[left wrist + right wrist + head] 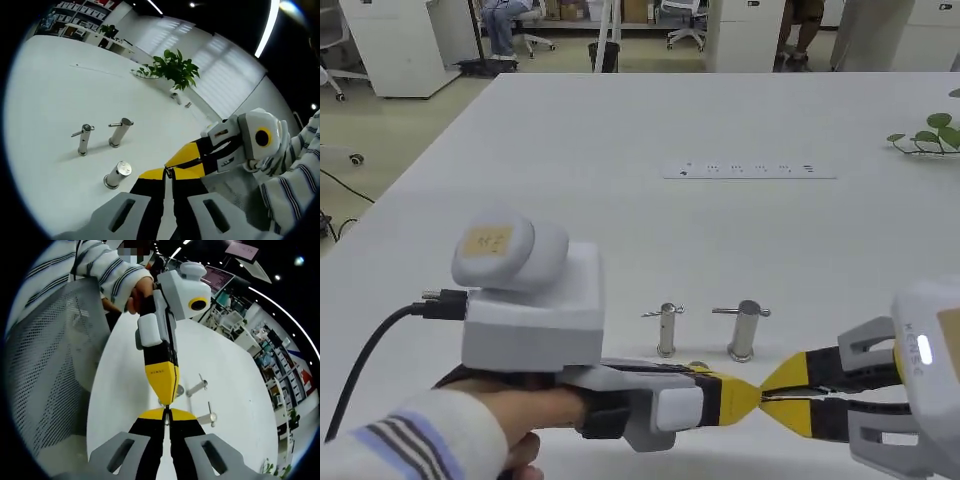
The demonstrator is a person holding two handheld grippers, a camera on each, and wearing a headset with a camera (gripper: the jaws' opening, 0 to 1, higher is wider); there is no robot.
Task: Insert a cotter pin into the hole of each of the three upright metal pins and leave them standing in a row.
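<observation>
Two of three are sorted here. One metal pin (84, 140) and its neighbour (120, 132) stand upright on the white table (620, 150), each with a cotter pin (740, 311) poking out sideways near the top. The bare pin (118, 174) stands just in front of that pair, nearer the person, with nothing through it, and it's slightly out of line with them.

The left gripper (752, 395) and the right gripper (770, 398) meet nose to nose just above and beside the bare pin. Both sets of jaws are pinched closed, yellow tips touching. There's a tiny sliver (169, 172) right where they meet, probably the last cotter pin being passed across or re-gripped, but it's too small to say which side actually has it.

What could go wrong from here:
- If one side lets go before the other has a proper bite, that little thing drops onto the table — a pain to pick off a flat surface.
- The bare pin is right under the tips, so a careless swing could tip it, maybe into the finished ones.
- If the cotter pin sits crooked in the jaws, it'll jam at the hole and shove the pin over instead of sliding in.
</observation>
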